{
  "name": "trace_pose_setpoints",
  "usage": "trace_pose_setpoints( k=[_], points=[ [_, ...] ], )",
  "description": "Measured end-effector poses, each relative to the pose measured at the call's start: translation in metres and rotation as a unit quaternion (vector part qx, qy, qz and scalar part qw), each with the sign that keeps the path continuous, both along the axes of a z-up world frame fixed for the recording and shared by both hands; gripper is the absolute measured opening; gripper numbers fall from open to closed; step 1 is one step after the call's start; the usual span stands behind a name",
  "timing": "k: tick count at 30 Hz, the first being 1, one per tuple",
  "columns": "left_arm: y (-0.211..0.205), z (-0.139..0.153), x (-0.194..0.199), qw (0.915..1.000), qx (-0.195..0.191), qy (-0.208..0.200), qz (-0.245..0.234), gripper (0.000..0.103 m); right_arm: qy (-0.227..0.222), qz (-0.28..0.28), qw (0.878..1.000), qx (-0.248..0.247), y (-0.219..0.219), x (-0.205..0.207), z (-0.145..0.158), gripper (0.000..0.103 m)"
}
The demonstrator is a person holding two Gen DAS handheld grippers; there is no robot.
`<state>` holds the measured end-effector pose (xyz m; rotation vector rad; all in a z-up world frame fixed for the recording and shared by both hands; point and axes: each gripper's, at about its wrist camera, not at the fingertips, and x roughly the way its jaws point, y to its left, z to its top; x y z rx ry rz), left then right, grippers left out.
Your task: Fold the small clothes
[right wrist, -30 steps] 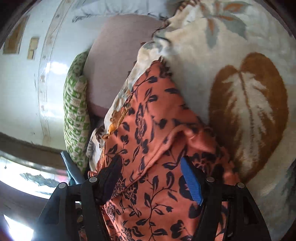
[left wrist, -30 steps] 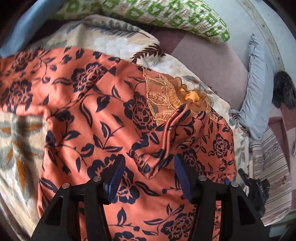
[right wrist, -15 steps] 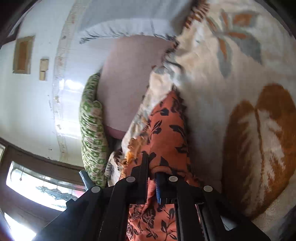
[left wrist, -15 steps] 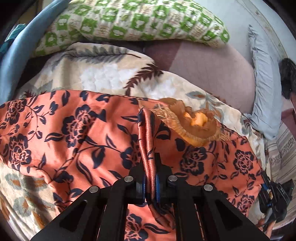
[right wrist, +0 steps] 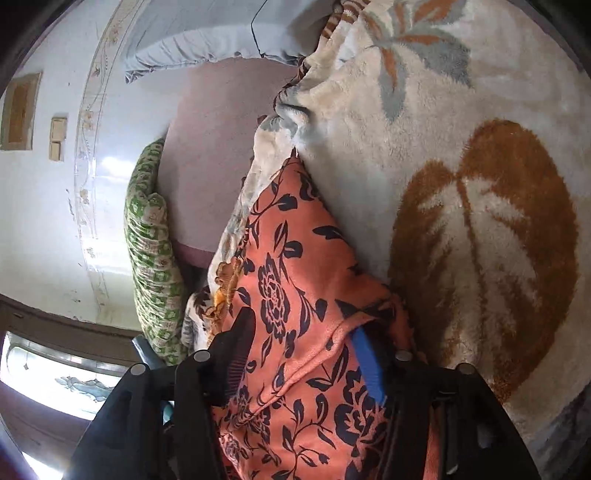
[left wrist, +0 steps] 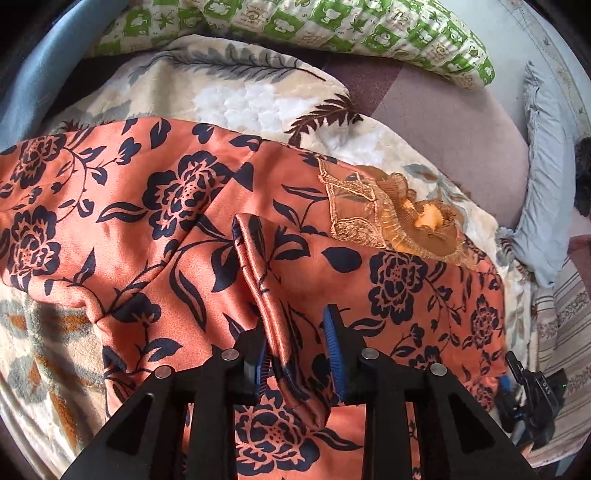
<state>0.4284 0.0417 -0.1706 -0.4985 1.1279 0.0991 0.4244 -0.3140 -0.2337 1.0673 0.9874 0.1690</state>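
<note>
- Your left gripper point(left wrist: 295, 345) is standing with its jaws parted over a raised pleat of the orange flowered garment point(left wrist: 155, 236); the pleat is leaning against the left pad, the right pad is clear, so nothing is clamped.
- Your right gripper point(right wrist: 299, 354) is likewise parted, with cloth lying between the jaws and draping over the right pad; it is not squeezing.
- The garment is lying spread on the leaf-patterned blanket point(left wrist: 236, 96) on the bed, its gold embroidered collar point(left wrist: 373, 214) facing up near the far edge, the green pillow point(left wrist: 332, 26) beyond it.
- Both sets of jaws have just been opening, with cloth between them in each case.
- Compared with half a second ago, both grippers were pinched tight on the fabric ridge; now the ridge is free and slumping. A second ago both stood wide over the cloth.
- Judgement: you appear to be letting go after placing a fold. Before you withdraw, be sure the pleat is settling flat; back each gripper straight out along its fingers so the ribbed pads are not dragging the slippery cloth and undoing the crease.
</note>
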Motion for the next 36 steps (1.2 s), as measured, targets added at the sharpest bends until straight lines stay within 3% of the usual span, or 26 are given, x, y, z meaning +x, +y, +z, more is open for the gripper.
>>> trace_pose_setpoints(
  k=[1,2,4,8,10,14,18,20,22,30,31,34,36],
  points=[
    [-0.002,-0.003,0.001,0.9994,0.03,0.017,-0.004,0.027,-0.007,0.003,1.0,-0.017,0.001,0.003,0.004,0.004],
    [-0.002,-0.006,-0.001,0.9982,0.049,0.034,-0.009,0.027,-0.001,0.003,0.999,-0.043,0.001,0.005,0.006,0.008],
    [0.002,-0.007,-0.003,0.9986,0.037,0.037,-0.011,0.027,0.031,0.01,0.997,-0.076,0.002,0.008,0.001,0.008],
    [0.045,0.007,-0.024,0.9972,-0.063,0.005,0.04,0.027,0.031,0.021,0.995,-0.097,0.007,-0.011,0.013,0.013],
    [0.075,0.012,-0.038,0.993,-0.097,-0.005,0.066,0.027,0.029,0.027,0.994,-0.105,0.011,-0.023,0.023,0.014],
    [0.14,0.02,-0.075,0.9841,-0.127,-0.022,0.122,0.029,-0.003,0.056,0.991,-0.119,0.036,-0.039,0.047,0.015],
    [0.203,0.02,-0.123,0.9677,-0.165,-0.039,0.186,0.038,-0.026,0.119,0.982,-0.143,0.086,-0.04,0.062,0.026],
    [0.235,0.017,-0.15,0.9531,-0.193,-0.058,0.226,0.04,-0.026,0.144,0.978,-0.15,0.109,-0.038,0.062,0.026],
    [0.267,0.012,-0.179,0.9326,-0.223,-0.08,0.272,0.044,-0.015,0.162,0.975,-0.148,0.128,-0.038,0.057,0.026],
    [0.349,-0.02,-0.267,0.8278,-0.332,-0.158,0.424,0.046,0.006,0.209,0.964,-0.162,0.17,-0.038,0.048,0.027],
    [0.353,-0.023,-0.273,0.8177,-0.341,-0.161,0.435,0.047,0.007,0.212,0.964,-0.163,0.173,-0.037,0.047,0.027],
    [0.353,-0.034,-0.274,0.8016,-0.364,-0.144,0.452,0.047,0.012,0.217,0.962,-0.165,0.179,-0.034,0.043,0.028],
    [0.349,-0.039,-0.275,0.7853,-0.387,-0.144,0.462,0.047,0.016,0.22,0.961,-0.166,0.182,-0.033,0.04,0.028]
  ],
)
